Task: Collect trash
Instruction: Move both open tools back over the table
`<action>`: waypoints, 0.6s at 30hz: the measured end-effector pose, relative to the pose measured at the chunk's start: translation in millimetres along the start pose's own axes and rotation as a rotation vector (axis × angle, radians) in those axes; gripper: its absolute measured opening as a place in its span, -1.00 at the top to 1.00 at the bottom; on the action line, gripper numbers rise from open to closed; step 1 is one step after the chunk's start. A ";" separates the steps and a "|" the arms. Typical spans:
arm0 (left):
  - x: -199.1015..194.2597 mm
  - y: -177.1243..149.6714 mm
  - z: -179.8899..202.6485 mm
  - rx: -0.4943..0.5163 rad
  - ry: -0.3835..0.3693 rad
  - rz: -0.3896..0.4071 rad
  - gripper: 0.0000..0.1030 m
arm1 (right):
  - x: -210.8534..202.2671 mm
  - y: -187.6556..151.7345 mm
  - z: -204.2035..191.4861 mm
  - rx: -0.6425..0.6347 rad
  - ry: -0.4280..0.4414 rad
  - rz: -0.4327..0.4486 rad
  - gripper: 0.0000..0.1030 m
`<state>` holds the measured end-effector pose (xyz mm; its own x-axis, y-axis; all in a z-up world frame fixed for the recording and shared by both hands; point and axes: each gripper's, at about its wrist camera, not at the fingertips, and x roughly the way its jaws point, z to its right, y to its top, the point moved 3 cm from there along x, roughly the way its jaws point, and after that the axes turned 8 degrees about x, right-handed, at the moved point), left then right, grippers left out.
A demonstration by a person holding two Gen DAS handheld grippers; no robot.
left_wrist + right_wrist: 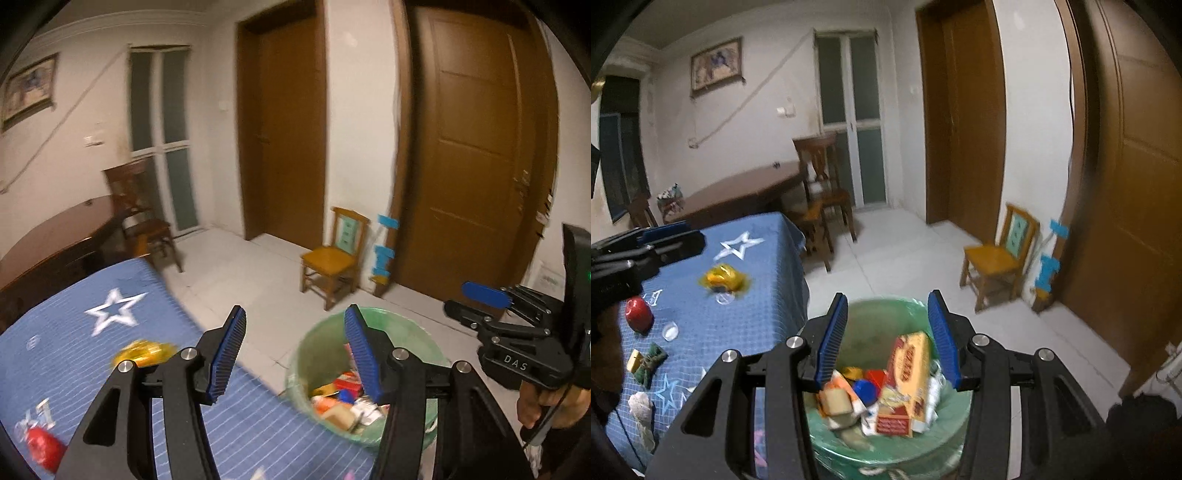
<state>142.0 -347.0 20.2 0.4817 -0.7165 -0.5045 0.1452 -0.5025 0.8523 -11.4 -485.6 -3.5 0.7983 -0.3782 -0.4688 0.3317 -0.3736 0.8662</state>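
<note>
A green-lined trash bin [399, 325] [882, 310] stands on the floor beside a table with a blue star cloth [110, 354] [753, 302]. The bin holds several wrappers and a red-yellow box [908, 380]. My right gripper [888, 339] is open and empty right above the bin; the box lies below its jaws, blurred. My left gripper [293, 354] is open and empty over the gap between table edge and bin. On the cloth lie a yellow wrapper [146, 352] [722, 278], a red item [42, 445] [638, 314], a green bundle [648, 363] and a white crumpled piece [641, 404].
A small yellow chair [330, 258] [995, 258] stands by the wall beside brown doors [476, 147]. A dark wooden table [738, 195] and chair [823, 192] sit behind the blue table. White tiled floor [240, 266] lies between.
</note>
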 end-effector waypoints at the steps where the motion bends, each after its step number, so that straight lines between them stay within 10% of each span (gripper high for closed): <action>1: -13.5 -3.4 -11.8 -0.014 0.021 -0.002 -0.11 | -3.8 0.2 -7.4 -0.016 0.004 0.025 0.15; 10: -133.3 -47.4 -131.9 -0.129 0.217 -0.023 -0.15 | -36.4 -4.4 -90.2 -0.186 0.142 0.144 -0.07; 18: -200.8 -123.7 -183.1 -0.135 0.300 -0.134 -0.19 | -46.3 -45.1 -169.6 -0.295 0.450 -0.035 -0.32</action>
<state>185.5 -52.3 41.4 0.6800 -0.4644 -0.5674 0.3278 -0.4997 0.8018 21.9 -307.6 8.4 0.8993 0.0552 -0.4339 0.4374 -0.1010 0.8936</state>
